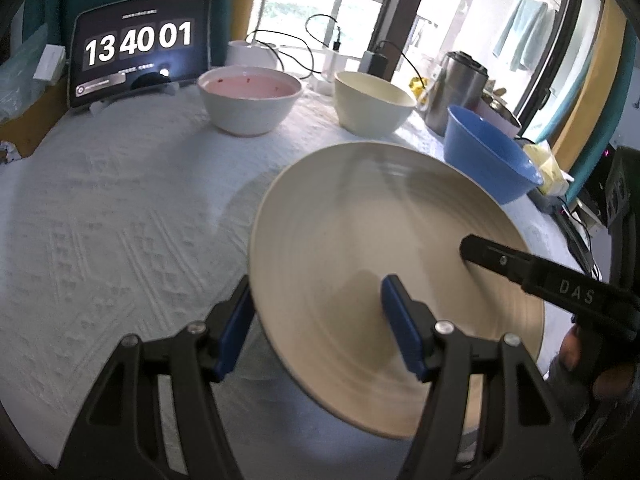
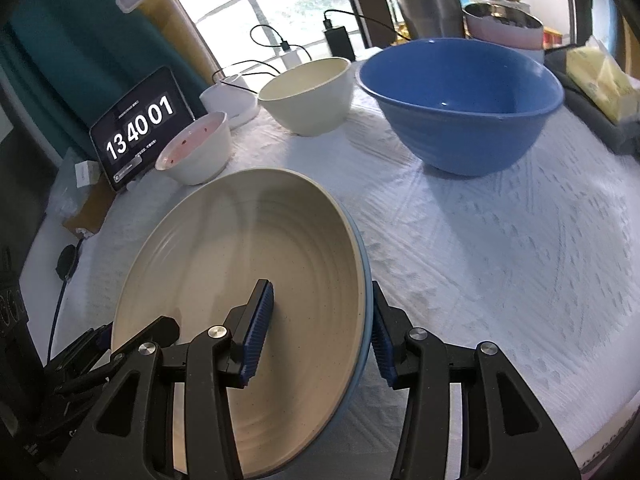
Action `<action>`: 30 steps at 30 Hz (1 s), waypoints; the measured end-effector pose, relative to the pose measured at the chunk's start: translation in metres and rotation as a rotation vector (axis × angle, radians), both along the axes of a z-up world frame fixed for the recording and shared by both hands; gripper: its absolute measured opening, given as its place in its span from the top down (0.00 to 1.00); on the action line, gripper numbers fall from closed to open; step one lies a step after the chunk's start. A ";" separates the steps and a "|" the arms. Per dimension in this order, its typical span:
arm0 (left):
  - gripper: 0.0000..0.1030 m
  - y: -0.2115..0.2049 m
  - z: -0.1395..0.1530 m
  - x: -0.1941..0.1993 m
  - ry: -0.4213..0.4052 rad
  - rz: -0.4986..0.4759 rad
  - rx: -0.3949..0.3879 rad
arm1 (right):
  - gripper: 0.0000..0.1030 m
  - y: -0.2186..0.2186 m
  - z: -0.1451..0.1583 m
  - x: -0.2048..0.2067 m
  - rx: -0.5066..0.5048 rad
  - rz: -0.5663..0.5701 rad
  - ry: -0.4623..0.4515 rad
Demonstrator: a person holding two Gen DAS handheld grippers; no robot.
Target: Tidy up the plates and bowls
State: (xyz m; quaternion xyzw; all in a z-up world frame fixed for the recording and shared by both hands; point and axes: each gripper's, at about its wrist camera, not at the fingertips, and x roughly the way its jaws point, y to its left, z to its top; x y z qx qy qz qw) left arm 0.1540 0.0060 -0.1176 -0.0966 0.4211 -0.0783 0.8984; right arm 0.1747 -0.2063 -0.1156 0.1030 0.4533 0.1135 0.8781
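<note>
Beige plate (image 1: 360, 280) rim clamped by left hand-held gripper (image 1: 316, 316), opposite rim by right hand-held gripper (image 2: 320, 332)

Left gripper (image 1: 320, 320) and right gripper (image 2: 320, 336) angled downward, jaws part-spread

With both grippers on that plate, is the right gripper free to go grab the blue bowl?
Probably not yet. The right gripper straddles the rim of the beige plate; otherwise the cloth before the blue bowl lies bare.
</note>
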 end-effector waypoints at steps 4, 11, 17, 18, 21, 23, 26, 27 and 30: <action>0.37 0.011 0.001 0.002 -0.005 0.013 -0.005 | 0.53 0.011 0.002 0.004 -0.006 0.015 -0.001; 0.37 0.032 0.002 0.005 -0.012 0.042 -0.009 | 0.53 0.029 0.004 0.014 -0.010 0.043 -0.005; 0.37 0.050 0.000 0.009 -0.012 0.073 -0.019 | 0.53 0.048 0.004 0.020 -0.021 0.071 -0.002; 0.37 0.053 0.000 0.009 -0.012 0.076 -0.020 | 0.53 0.051 0.004 0.022 -0.023 0.076 -0.002; 0.37 0.062 -0.001 0.011 -0.011 0.087 -0.025 | 0.53 0.059 0.004 0.025 -0.027 0.086 0.001; 0.37 0.067 -0.002 0.012 -0.011 0.094 -0.026 | 0.53 0.065 0.003 0.027 -0.029 0.092 0.003; 0.37 0.076 -0.004 0.014 -0.009 0.108 -0.028 | 0.53 0.075 0.002 0.032 -0.033 0.104 0.006; 0.37 0.080 -0.004 0.015 -0.007 0.112 -0.029 | 0.53 0.078 0.001 0.033 -0.033 0.108 0.008; 0.37 0.089 -0.006 0.017 -0.001 0.125 -0.030 | 0.53 0.086 -0.001 0.037 -0.033 0.119 0.015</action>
